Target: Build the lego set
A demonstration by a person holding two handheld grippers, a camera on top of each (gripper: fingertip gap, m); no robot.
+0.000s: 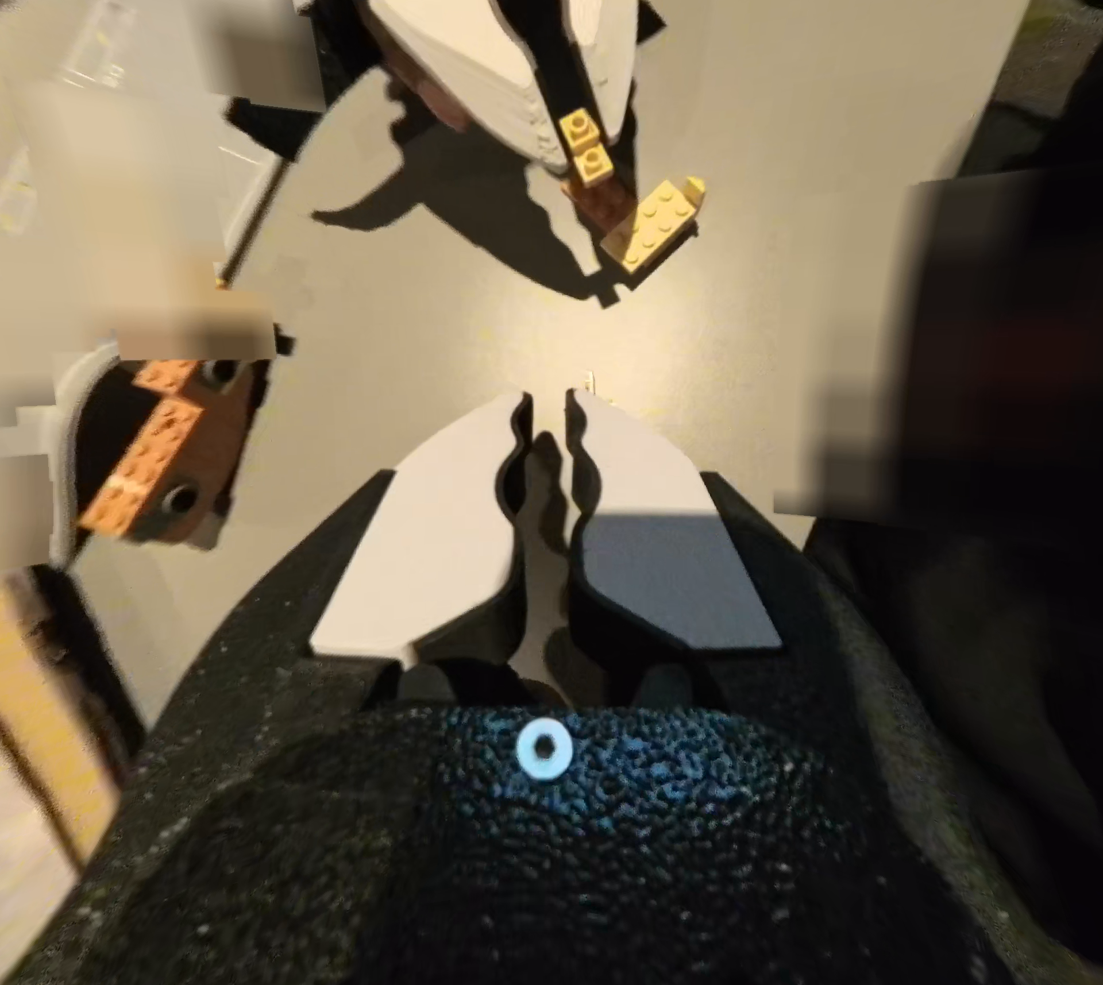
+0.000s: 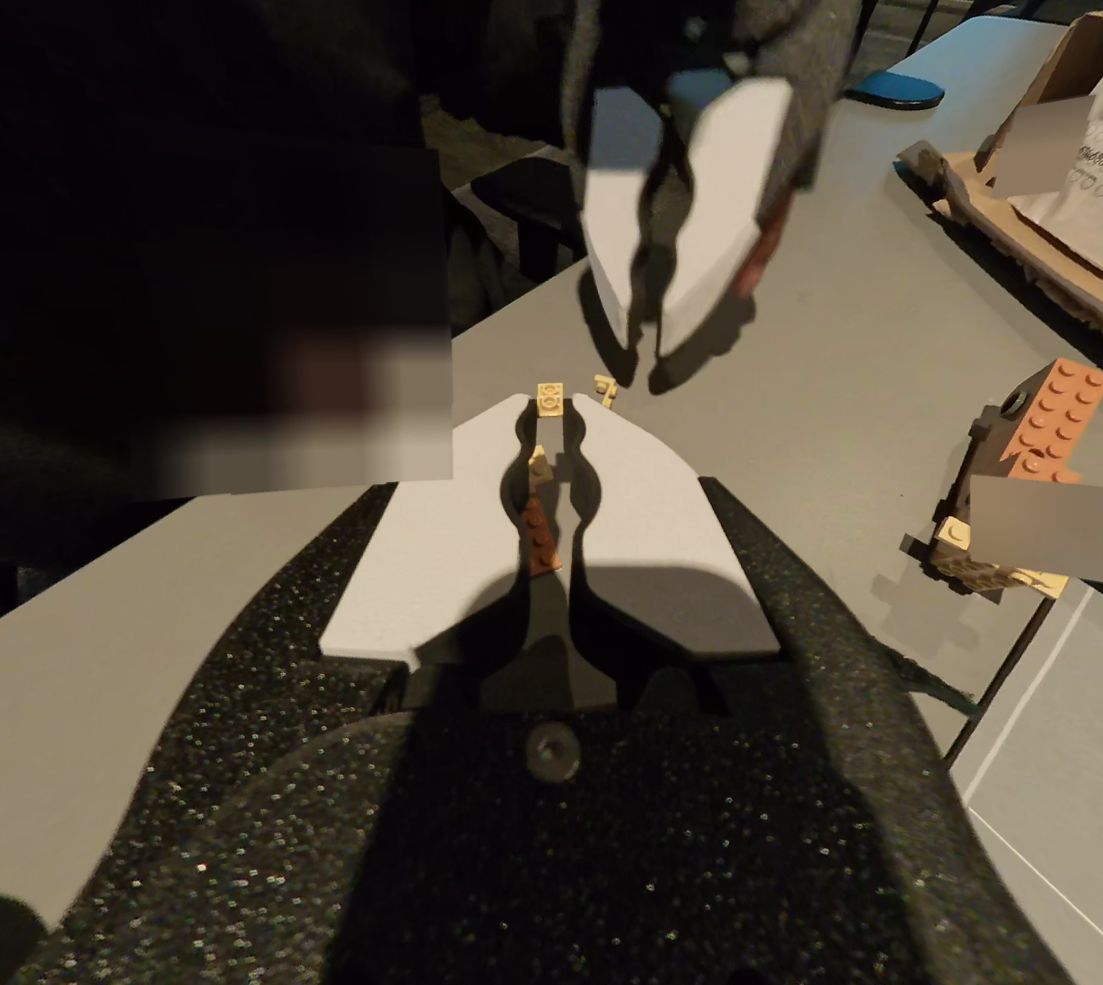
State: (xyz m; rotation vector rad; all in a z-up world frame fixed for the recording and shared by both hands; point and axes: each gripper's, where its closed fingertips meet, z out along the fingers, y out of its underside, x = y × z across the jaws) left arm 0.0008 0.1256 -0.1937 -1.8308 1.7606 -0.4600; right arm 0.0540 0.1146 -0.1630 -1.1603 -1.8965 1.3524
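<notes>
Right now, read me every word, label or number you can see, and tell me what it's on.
White bag in the cardboard box: dark print, partly masked, too blurred to read.
Tan lego plate: any stud marks are too small to read.
No other writing shows in either view.

no legible text, faint unreadable print on white bag [image 2: 1068,192] in cardboard box [image 2: 1014,216]
</notes>
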